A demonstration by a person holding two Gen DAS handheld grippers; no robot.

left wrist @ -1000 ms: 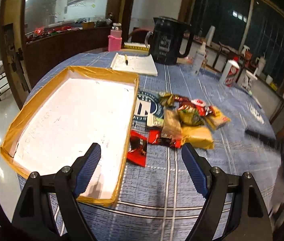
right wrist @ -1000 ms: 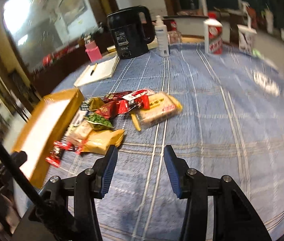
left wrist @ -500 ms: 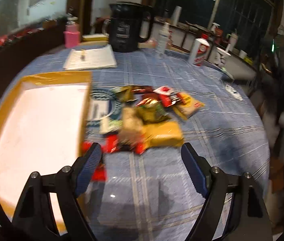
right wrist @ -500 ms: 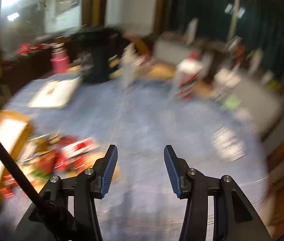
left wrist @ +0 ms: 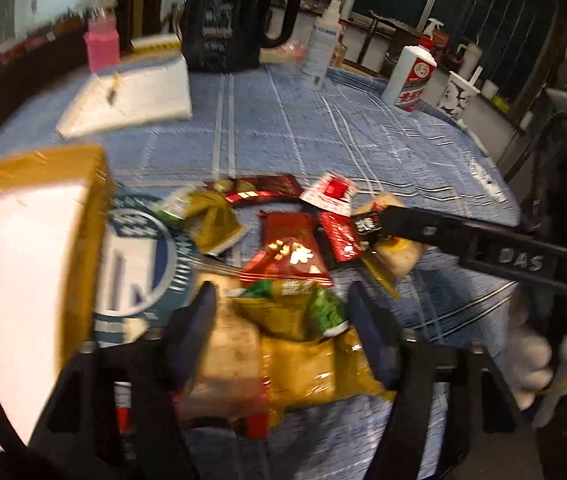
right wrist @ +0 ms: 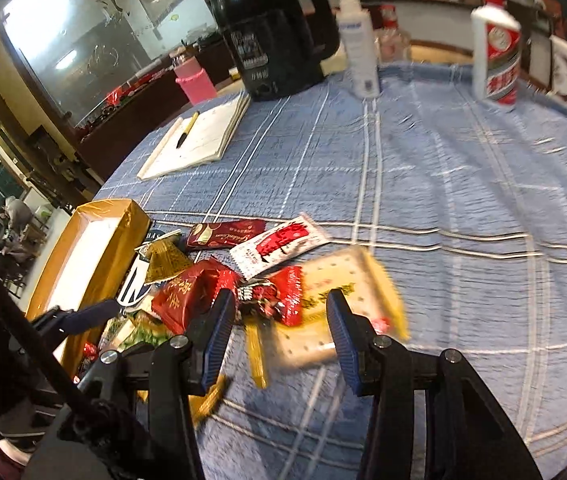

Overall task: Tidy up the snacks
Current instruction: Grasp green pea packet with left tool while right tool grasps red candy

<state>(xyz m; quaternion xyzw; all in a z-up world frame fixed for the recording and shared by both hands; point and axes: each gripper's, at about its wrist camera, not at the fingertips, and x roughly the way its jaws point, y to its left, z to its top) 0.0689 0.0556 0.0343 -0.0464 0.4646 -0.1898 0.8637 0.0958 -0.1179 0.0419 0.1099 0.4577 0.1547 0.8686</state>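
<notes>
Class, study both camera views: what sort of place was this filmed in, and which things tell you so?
Probably a home dining room, though it could be a small eatery. A round table under a blue checked tablecloth holds a black electric kettle, an open notebook and a heap of snack packets. Dark wooden cabinets stand behind it.

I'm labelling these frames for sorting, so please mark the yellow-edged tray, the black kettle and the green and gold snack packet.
yellow-edged tray (left wrist: 95, 200), left wrist view, on its yellow side wall.
black kettle (right wrist: 271, 36), right wrist view, on its body.
green and gold snack packet (left wrist: 295, 308), left wrist view, on its front.
</notes>
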